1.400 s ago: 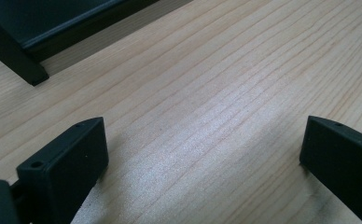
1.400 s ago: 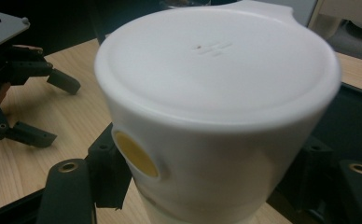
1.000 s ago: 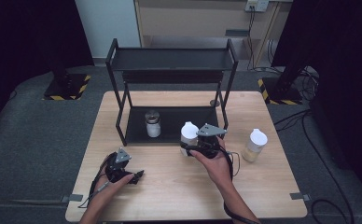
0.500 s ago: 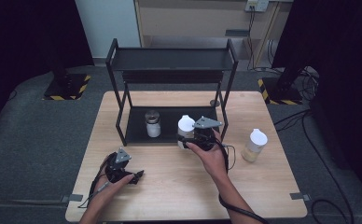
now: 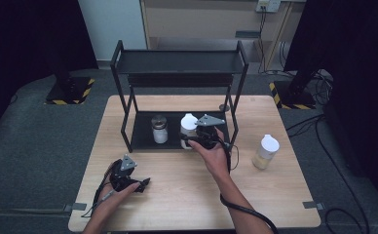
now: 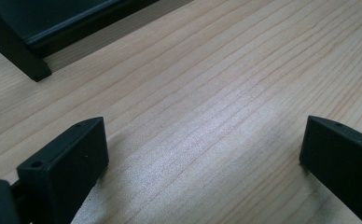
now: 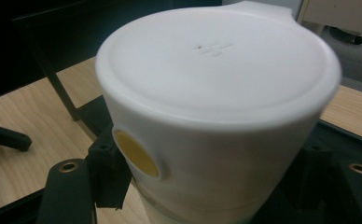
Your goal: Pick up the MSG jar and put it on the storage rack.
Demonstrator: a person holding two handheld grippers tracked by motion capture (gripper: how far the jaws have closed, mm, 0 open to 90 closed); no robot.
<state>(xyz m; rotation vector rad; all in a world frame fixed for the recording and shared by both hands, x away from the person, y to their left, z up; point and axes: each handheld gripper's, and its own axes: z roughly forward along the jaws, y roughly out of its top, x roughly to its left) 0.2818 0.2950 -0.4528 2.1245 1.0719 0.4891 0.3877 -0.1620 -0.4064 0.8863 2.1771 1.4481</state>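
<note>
Right gripper (image 5: pixel 193 141) fingers clamped, forearm stretched forward; left gripper (image 5: pixel 139 184) fingers spread wide, low.

Three lidded jars stand in the scene: two with white flip-top lids (image 5: pixel 188 123) (image 5: pixel 268 144) and one small clear glass jar with a grey metal lid (image 5: pixel 159 129). There is one black metal two-tier shelf rack (image 5: pixel 177 63), one pale wooden worktop (image 5: pixel 177 195), and two black handheld grippers (image 5: pixel 145 183) (image 5: pixel 186 142).

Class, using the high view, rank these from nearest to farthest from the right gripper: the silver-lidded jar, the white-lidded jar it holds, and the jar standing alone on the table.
1. White-lidded jar, held in the right gripper.
2. Silver-lidded jar, on the rack's lower shelf, left.
3. Lone jar, on the table, right.
</note>
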